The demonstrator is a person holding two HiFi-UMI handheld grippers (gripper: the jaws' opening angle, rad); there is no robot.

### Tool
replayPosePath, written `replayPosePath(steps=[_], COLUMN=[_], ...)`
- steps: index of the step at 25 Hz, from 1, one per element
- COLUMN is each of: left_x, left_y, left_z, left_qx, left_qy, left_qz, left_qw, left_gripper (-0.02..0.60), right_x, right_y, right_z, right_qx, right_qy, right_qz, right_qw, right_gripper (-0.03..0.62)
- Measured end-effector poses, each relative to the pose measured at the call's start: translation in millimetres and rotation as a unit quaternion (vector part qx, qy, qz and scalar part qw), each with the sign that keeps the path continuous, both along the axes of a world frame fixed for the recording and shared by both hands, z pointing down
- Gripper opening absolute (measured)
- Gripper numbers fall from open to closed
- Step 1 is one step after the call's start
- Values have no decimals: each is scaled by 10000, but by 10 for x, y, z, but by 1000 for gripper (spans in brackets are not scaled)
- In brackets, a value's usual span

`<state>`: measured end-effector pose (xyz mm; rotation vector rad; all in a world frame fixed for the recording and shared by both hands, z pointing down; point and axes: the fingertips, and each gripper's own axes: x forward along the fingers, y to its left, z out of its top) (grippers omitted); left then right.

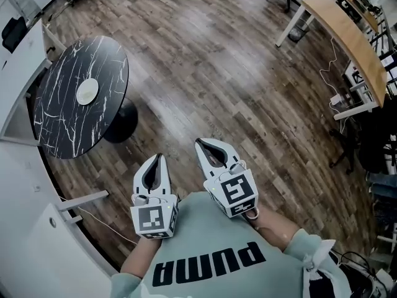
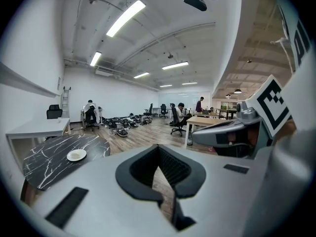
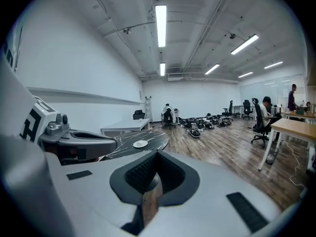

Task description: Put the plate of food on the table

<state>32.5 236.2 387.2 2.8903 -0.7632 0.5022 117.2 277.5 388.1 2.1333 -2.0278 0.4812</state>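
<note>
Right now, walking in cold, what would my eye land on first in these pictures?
The left gripper and the right gripper, both shut and empty, jut out side by side low in the head view, over a wooden floor. To their left stands a round black marble table with a single white plate on it.

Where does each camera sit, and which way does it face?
Head view: on the person's head, looking steeply down at the wooden floor and the black table with a plate; the left tool, right tool and shirt show.
Left gripper view: on the left tool, looking along its shut jaws across the room; the right tool shows at right.
Right gripper view: on the right tool, looking along its shut jaws; the left tool shows at left.
Shared: all three show the table and plate.
</note>
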Motion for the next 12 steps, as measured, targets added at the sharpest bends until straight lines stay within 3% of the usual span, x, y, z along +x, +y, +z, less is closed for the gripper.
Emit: replayPosePath(steps=[12], left_x=[-610], left_y=[179], left_z=[-57], left_qx=[-12], left_qy=[117], left_qz=[448], left_qw=[9989], left_gripper=[6], right_x=[-737], right_y=[168], right_z=[-114], right_qx=[-45], right_qy=[121], right_qz=[248], right_qw=[9996], right_gripper=[8])
